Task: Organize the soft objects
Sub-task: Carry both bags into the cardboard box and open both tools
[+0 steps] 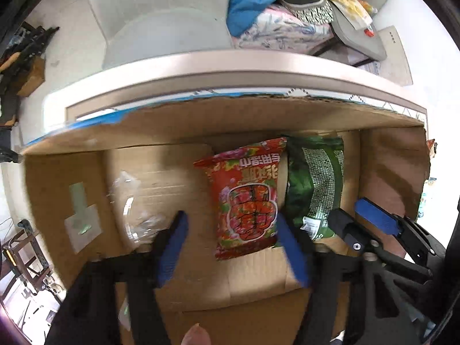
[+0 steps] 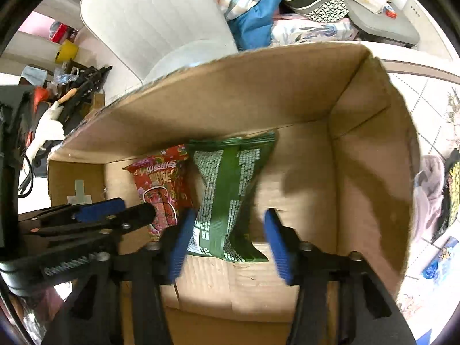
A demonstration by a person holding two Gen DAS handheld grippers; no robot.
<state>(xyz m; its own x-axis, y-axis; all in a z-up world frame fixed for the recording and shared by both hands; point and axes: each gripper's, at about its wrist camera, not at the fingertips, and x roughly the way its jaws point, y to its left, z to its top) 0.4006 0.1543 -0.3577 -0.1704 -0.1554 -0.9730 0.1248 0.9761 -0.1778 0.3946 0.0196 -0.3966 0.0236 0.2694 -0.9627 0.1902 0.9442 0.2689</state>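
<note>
A red snack bag (image 1: 247,198) and a green snack bag (image 1: 316,187) lie side by side on the floor of an open cardboard box (image 1: 201,126). My left gripper (image 1: 233,230) is open above the box floor, with the red bag just inside its right finger. My right gripper (image 2: 227,230) is open, its fingers on either side of the green bag (image 2: 230,195), not closed on it. The red bag (image 2: 164,184) sits left of the green one. Each gripper shows in the other's view: the right one (image 1: 359,218), the left one (image 2: 115,215).
The box stands on a table (image 1: 201,66) with a pale rim. Beyond it are a white chair (image 2: 149,20), a pile of folded cloths (image 1: 273,23) and grey slippers (image 1: 359,34). More cloth items (image 2: 431,195) lie right of the box.
</note>
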